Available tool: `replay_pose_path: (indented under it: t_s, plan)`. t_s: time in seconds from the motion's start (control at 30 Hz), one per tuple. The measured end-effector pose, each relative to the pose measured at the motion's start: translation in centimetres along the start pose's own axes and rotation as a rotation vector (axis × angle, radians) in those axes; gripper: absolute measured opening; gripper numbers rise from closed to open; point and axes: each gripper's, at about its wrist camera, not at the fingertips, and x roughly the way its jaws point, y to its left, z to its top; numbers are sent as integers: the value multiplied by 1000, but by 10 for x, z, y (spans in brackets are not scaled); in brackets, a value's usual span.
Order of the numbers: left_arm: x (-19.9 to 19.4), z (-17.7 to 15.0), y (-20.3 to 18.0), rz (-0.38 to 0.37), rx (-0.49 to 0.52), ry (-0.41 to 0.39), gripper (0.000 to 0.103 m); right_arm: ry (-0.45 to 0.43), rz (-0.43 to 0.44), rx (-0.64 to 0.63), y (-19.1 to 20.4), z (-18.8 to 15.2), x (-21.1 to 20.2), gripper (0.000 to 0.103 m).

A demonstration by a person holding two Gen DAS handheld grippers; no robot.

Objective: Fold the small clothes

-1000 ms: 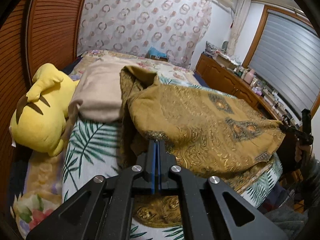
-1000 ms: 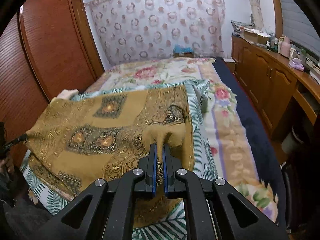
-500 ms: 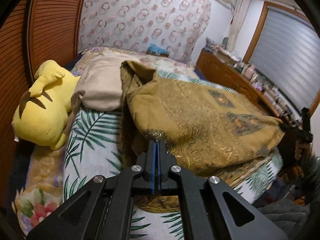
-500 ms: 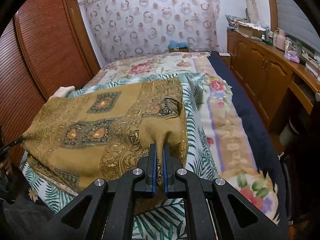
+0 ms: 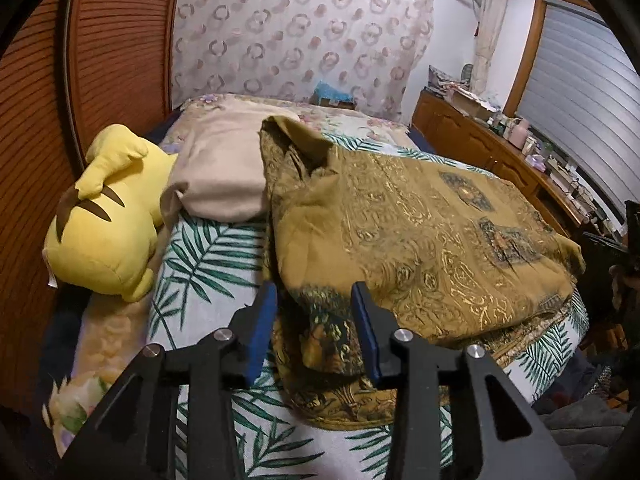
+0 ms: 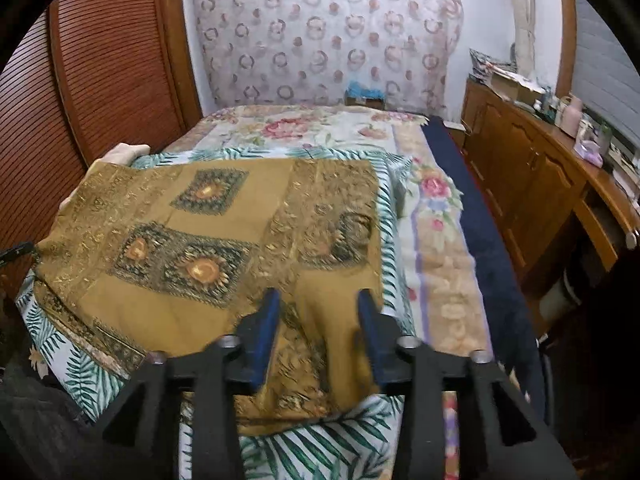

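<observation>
both grippers went from clamped on the mustard garment (image 5: 420,236) to opening: left gripper (image 5: 314,320) and right gripper (image 6: 318,320) jaws spread, cloth lying loose between, on the bed (image 6: 436,264).

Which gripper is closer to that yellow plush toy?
Left. The left gripper is opening over the mustard garment, with the yellow plush toy just beside it; the right gripper works the garment's far edge.

Home bedroom: quilted bed (image 6: 448,280), yellow plush toy (image 5: 104,224), louvred wardrobe (image 6: 100,60), cluttered sideboard (image 6: 540,168).
</observation>
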Motion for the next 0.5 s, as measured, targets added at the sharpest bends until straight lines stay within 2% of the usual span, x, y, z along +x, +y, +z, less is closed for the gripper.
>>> replay_pose_path:
  t_s: [0.17, 0.43, 0.5]
  plan:
    - [8, 10, -4, 25, 19, 1, 40, 26, 27, -32, 19, -4, 26, 47]
    - [26, 35, -16, 28, 69, -6, 40, 91, 110, -32, 44, -9, 86, 47]
    - [33, 43, -19, 28, 85, -6, 40, 101, 109, -42, 53, -9, 98, 47]
